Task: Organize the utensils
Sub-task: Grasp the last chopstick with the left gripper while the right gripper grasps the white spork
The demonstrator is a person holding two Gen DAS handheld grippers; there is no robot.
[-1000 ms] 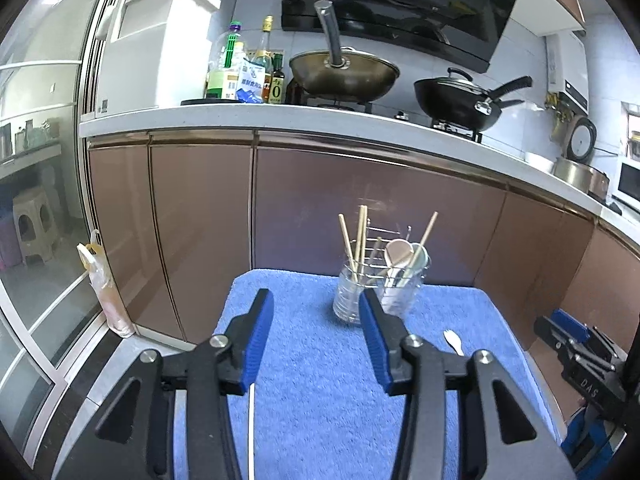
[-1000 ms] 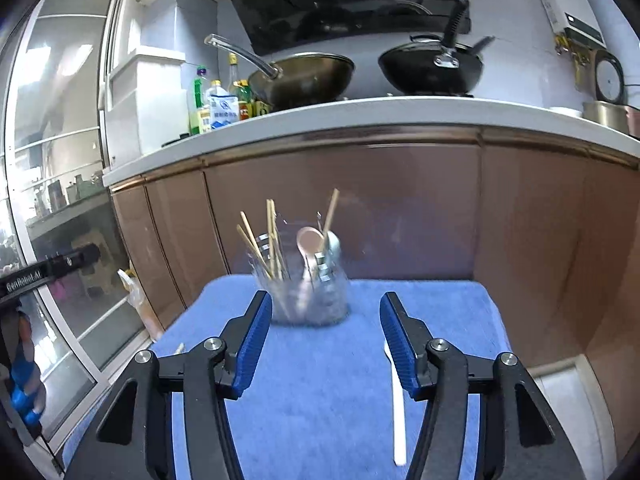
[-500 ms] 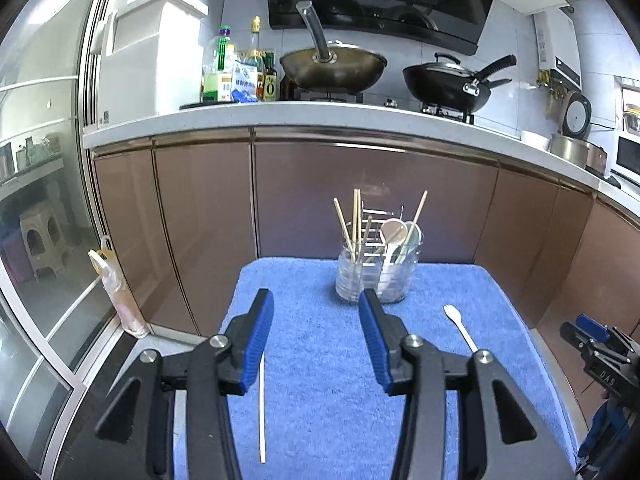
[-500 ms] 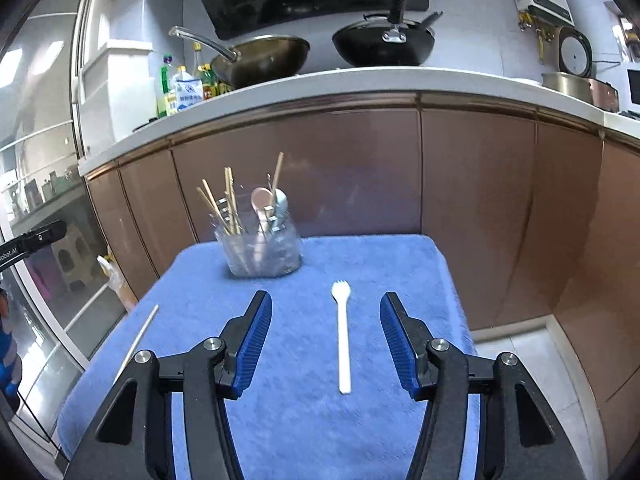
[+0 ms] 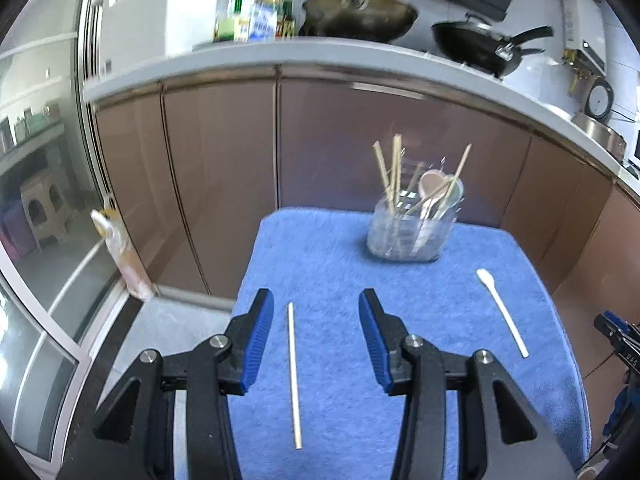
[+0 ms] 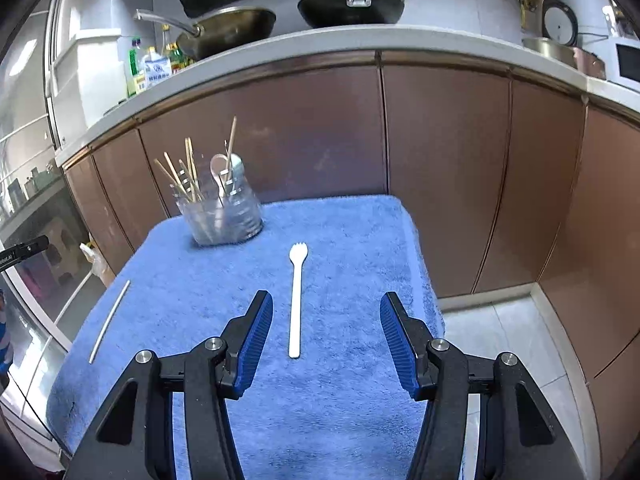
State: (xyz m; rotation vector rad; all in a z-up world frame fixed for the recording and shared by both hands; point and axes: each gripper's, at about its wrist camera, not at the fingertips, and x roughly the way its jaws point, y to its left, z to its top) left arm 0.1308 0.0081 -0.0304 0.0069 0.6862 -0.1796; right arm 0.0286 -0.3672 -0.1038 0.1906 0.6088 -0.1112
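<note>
While our left gripper hangs open over the lone chopstick, only the right wrist view shows the white spork's tines, between our right gripper's open, empty jaws. Both lie flat on the blue towel; clear utensil holder stands near its far edge, bare towel between.
</note>
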